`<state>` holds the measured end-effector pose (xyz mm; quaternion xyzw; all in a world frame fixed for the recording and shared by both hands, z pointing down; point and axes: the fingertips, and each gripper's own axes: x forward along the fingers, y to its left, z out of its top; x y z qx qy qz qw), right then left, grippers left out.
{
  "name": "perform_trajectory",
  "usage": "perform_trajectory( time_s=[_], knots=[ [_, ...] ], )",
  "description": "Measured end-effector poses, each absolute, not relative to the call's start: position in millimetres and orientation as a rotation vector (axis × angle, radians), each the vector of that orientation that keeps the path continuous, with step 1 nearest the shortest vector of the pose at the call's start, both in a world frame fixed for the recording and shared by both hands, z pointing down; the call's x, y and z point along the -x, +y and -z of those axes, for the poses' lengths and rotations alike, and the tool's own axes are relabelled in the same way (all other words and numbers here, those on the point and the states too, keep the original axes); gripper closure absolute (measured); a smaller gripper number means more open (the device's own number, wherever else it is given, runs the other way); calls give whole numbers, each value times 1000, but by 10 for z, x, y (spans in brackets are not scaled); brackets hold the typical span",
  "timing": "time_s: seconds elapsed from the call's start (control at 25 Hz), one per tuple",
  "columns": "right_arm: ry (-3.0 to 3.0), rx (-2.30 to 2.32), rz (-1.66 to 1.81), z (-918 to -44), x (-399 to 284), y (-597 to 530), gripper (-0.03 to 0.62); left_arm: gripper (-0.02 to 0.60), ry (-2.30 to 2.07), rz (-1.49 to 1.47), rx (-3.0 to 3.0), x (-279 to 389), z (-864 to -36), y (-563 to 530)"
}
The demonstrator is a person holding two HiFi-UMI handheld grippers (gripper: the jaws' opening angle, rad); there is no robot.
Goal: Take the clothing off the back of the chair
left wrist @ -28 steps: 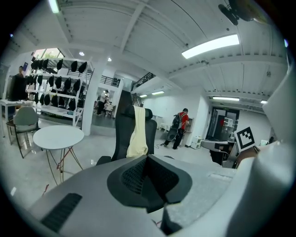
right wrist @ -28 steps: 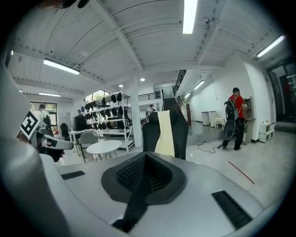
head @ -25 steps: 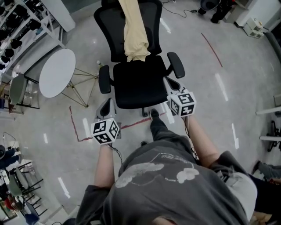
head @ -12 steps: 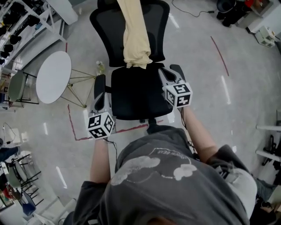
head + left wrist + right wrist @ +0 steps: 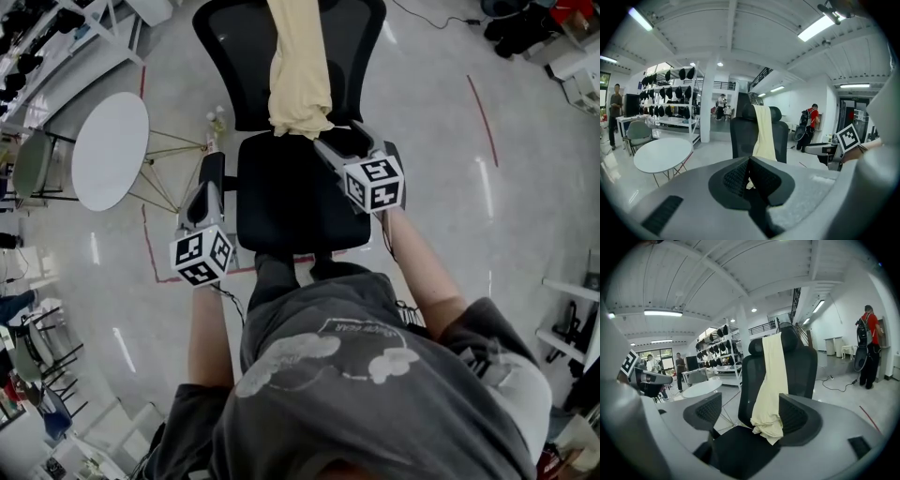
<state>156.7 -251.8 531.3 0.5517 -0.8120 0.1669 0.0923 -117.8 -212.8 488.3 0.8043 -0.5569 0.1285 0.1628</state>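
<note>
A cream garment (image 5: 298,75) hangs over the backrest of a black office chair (image 5: 291,202), and its bunched lower end rests at the back of the seat. My right gripper (image 5: 345,142) is over the seat's right rear corner, just short of the hem. Its jaws are opening with nothing pressed between them. In the right gripper view the garment (image 5: 769,390) hangs farther off, seen between the spread pads (image 5: 708,411). My left gripper (image 5: 197,195) is beside the chair's left armrest, jaws shut and empty. From the left gripper (image 5: 749,174) the garment (image 5: 764,133) is ahead.
A round white table (image 5: 110,150) on thin metal legs stands left of the chair. Shelving with black items (image 5: 670,93) and a grey chair (image 5: 637,133) lie beyond it. Red tape (image 5: 483,117) marks the floor. A person in red (image 5: 868,345) stands far right.
Both grippers moved forward toward the chair back as the person stepped closer. The right one went from the seat's front edge to the garment's hem; the left reached the armrest.
</note>
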Motion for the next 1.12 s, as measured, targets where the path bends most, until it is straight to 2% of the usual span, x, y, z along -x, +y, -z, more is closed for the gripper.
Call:
perform_trajectory(
  time_s=[0.12, 0.2, 1.12],
  knots=[
    [-2338, -1678, -463, -5441, -1547, -2709, 198, 583, -1545, -366, -2304, 1137, -4973, -2326],
    [-2283, -1675, -458, -5558, -1515, -2824, 183, 583, -1511, -382, -2317, 1121, -5050, -2494],
    [-1957, -1692, -571, -6735, -1701, -4348, 181, 583, -1258, -480, -2340, 1069, -5886, -4376]
  ],
)
